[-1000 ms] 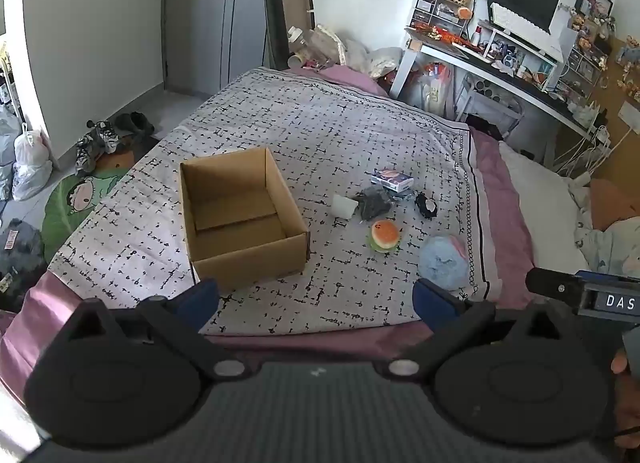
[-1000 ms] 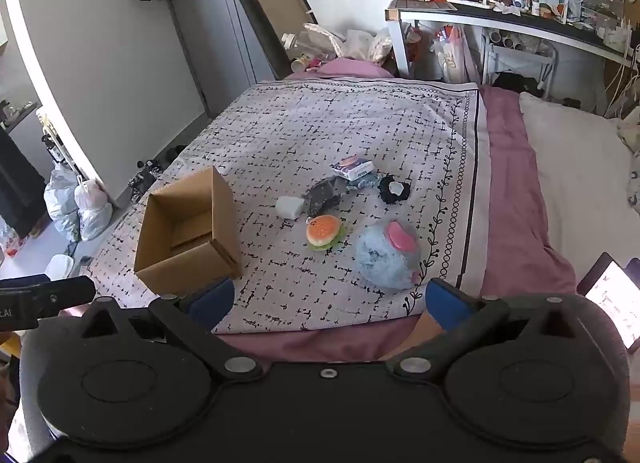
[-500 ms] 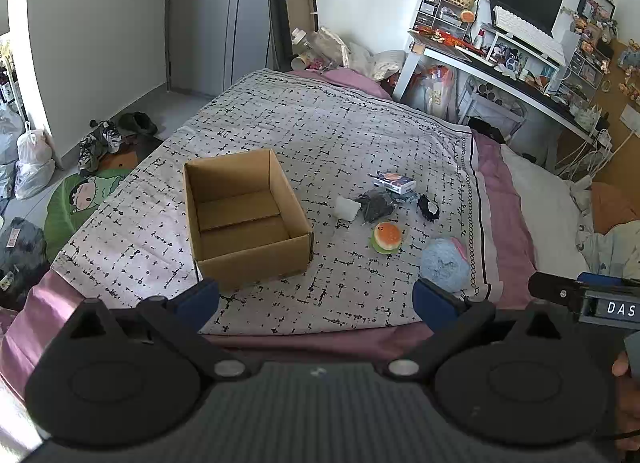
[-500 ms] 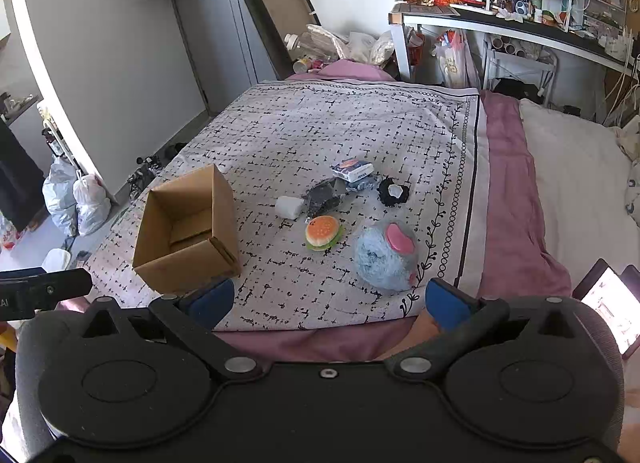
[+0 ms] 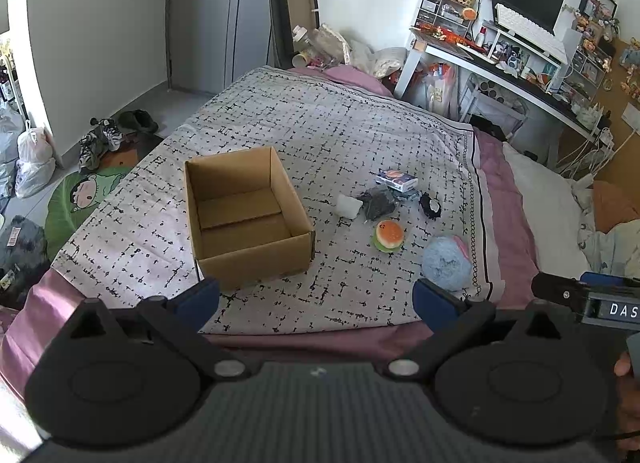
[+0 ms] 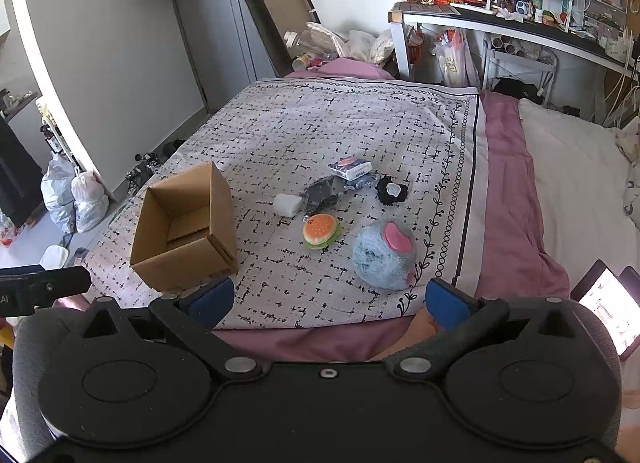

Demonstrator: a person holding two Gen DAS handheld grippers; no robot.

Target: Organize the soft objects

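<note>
From the left wrist: left gripper point(image 5: 316, 295) spread wide, holding nothing, hovering off the near edge of the bed point(image 5: 504, 199). Open cardboard box point(image 5: 246, 215) upright on the patterned blanket point(image 5: 320, 131), left of centre, nothing visible inside. Soft objects clustered to its right: white block point(image 5: 349, 206), dark crumpled bag point(image 5: 378, 203) touching it, small printed packet point(image 5: 398, 179) just beyond, black-and-white plush point(image 5: 431, 205) further right. Burger toy point(image 5: 388, 236) nearer, fuzzy blue ball point(image 5: 446, 261) nearest, close to the blanket's right border. Part of the right gripper point(image 5: 588, 299) poking in at the right edge. Desk point(image 5: 500, 67) with monitor far right; shoes point(image 5: 100, 139) and bags on the floor far left.

From the right wrist: right gripper point(image 6: 328, 299) likewise spread wide and empty, short of the near blanket edge. Box point(image 6: 184, 231) now at the left, apart from the burger toy point(image 6: 320, 231). Blue ball point(image 6: 384, 255) with its pink patch up, closest to the fingers. White block point(image 6: 287, 205), dark bag point(image 6: 322, 195), packet point(image 6: 350, 168) and black plush point(image 6: 392, 191) strung across behind. Lit screen point(image 6: 608, 303) at the near right.
</note>
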